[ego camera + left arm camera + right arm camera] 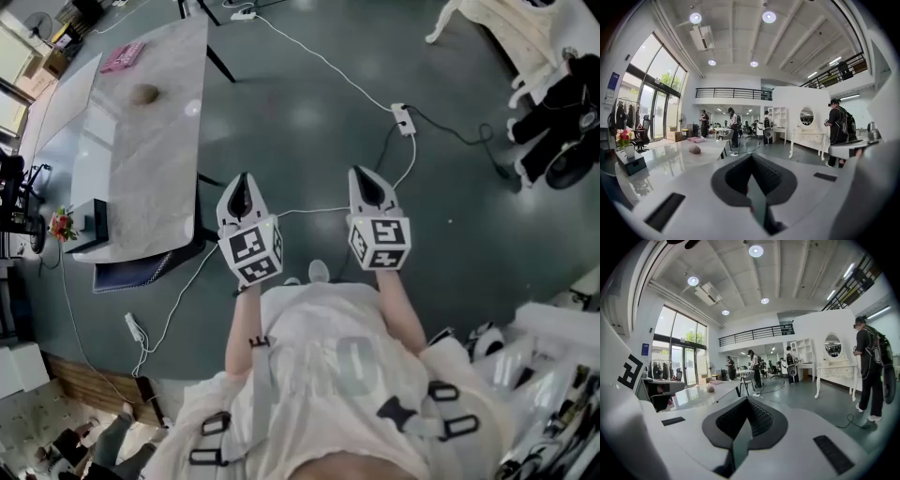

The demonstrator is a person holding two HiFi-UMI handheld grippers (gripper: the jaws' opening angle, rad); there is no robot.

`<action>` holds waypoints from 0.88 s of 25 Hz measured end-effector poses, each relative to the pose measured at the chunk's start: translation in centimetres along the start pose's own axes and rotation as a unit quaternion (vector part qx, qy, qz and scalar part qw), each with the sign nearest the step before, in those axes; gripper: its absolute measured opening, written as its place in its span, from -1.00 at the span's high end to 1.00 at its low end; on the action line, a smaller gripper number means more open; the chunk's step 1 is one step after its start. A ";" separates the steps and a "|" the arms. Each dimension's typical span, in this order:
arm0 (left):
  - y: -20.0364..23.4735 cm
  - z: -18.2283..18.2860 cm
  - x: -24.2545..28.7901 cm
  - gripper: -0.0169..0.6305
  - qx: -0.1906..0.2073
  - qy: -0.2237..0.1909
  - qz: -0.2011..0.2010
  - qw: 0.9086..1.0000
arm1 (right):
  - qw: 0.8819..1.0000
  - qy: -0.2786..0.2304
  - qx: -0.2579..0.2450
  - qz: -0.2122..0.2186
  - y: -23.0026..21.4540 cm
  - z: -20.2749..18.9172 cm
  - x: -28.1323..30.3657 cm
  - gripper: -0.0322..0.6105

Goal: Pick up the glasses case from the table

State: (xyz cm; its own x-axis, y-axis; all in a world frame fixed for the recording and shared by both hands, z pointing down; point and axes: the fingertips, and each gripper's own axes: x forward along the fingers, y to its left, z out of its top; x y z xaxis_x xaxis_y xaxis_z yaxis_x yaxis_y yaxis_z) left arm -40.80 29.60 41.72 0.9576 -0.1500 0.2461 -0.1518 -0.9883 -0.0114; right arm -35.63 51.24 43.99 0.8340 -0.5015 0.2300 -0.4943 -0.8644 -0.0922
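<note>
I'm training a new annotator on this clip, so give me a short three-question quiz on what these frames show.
1. True or false: the left gripper is shut on the glasses case.
2. What lies at the far end of the table, beyond the case? A) a pink item B) a laptop C) a mug
3. Fill in: the white power strip ahead of the right gripper lies on the ____.

Key: 1 false, the gripper is shut on nothing and the case sits on the table, away from it; 2 A; 3 floor.
</note>
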 end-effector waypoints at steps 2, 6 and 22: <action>-0.1 0.5 0.1 0.94 -0.007 -0.008 -0.004 1.000 | 1.000 -0.003 0.005 0.003 -0.1 0.3 0.2 0.90; -0.3 1.6 0.7 0.94 -0.007 -0.018 0.003 1.000 | 1.000 -0.011 0.001 0.008 -0.4 1.1 0.9 0.90; 0.3 3.4 2.6 0.94 -0.039 -0.058 0.009 0.998 | 1.000 -0.001 0.007 0.024 -1.5 0.8 4.1 0.90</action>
State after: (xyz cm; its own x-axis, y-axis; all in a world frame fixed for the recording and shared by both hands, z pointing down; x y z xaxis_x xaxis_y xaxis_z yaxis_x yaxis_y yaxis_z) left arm -37.55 28.81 39.08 0.9756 -0.1750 0.1323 -0.1843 -0.9810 0.0615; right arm -31.26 50.43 44.31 0.8094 -0.5432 0.2232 -0.5311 -0.8393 -0.1165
